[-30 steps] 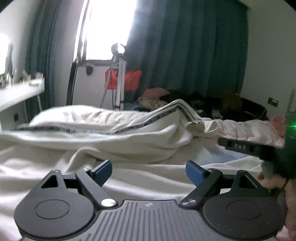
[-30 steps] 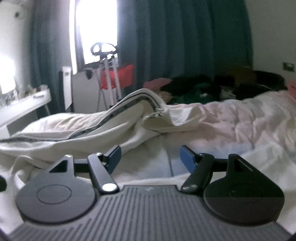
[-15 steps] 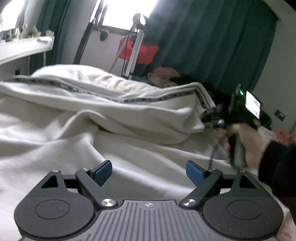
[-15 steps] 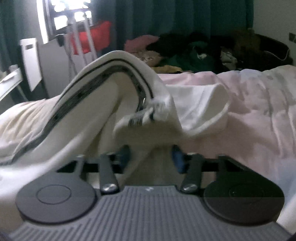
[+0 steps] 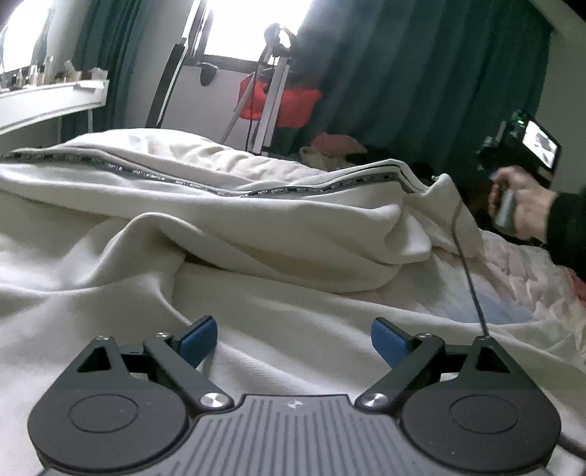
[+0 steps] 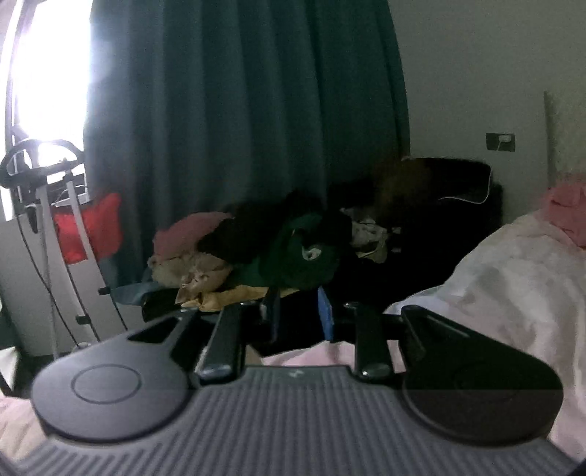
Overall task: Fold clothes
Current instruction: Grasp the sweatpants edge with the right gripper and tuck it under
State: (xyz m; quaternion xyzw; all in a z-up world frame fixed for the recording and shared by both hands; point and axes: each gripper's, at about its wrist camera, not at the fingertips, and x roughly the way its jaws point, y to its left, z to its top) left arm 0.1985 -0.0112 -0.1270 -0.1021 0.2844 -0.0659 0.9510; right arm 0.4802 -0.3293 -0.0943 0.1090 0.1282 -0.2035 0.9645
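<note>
Lying crumpled on the bed point(image 5: 512, 293), the white garment point(image 5: 256, 227) is seen directly ahead of the released left tongs point(image 5: 293, 338), its striped seam running left to right; the right tongs point(image 6: 298, 311), nearly clenched on nothing, are pointed away.

Bedroom interior: heavy dark-teal floor-length curtains point(image 6: 234, 128); bright overexposed window point(image 5: 252, 29); pale plaster wall with a dark wall socket point(image 6: 500, 142); white shelf cluttered with small bottles point(image 5: 51, 99); white metal stand draped with red cloth point(image 5: 282, 102).
</note>
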